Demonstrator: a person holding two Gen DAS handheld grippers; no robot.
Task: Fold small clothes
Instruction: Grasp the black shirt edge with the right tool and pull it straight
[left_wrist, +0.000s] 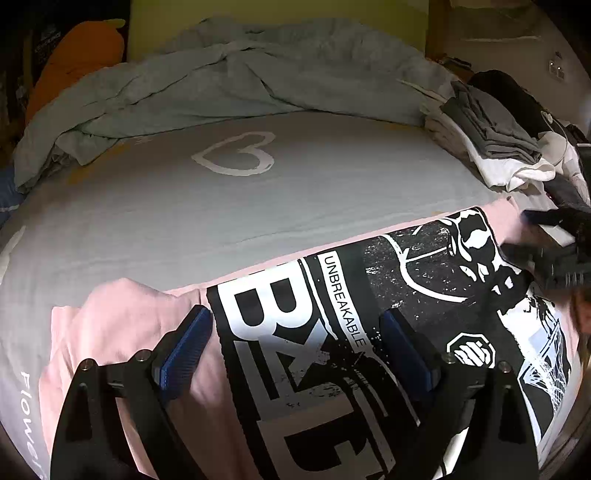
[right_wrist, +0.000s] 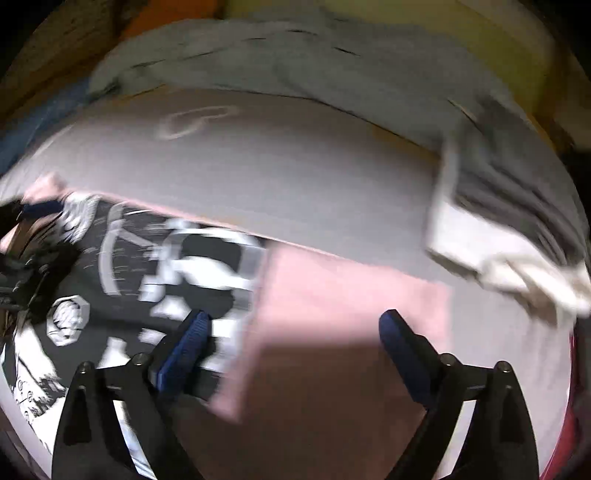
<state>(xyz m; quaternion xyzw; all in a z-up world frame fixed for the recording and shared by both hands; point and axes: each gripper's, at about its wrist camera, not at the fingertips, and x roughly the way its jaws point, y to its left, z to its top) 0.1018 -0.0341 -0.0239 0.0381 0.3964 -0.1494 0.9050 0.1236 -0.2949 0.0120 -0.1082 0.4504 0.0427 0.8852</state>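
A pink T-shirt (left_wrist: 125, 325) with a large black and white print (left_wrist: 332, 295) lies flat on the grey bed sheet (left_wrist: 258, 214). My left gripper (left_wrist: 295, 314) stands open just over the shirt's left part, one blue pad above pink cloth and the other above the print, with nothing gripped. In the blurred right wrist view, my right gripper (right_wrist: 294, 314) is open over the shirt's plain pink end (right_wrist: 332, 295). The right gripper also shows as a dark blur (left_wrist: 554, 251) at the left wrist view's right edge.
A stack of folded grey and white clothes (left_wrist: 495, 147) sits at the sheet's right side, also seen as the clothes stack (right_wrist: 498, 229). A crumpled pale duvet (left_wrist: 240, 74) lies along the back. An orange cushion (left_wrist: 74, 59) is at the far left. A white heart outline (left_wrist: 236, 155) marks the sheet.
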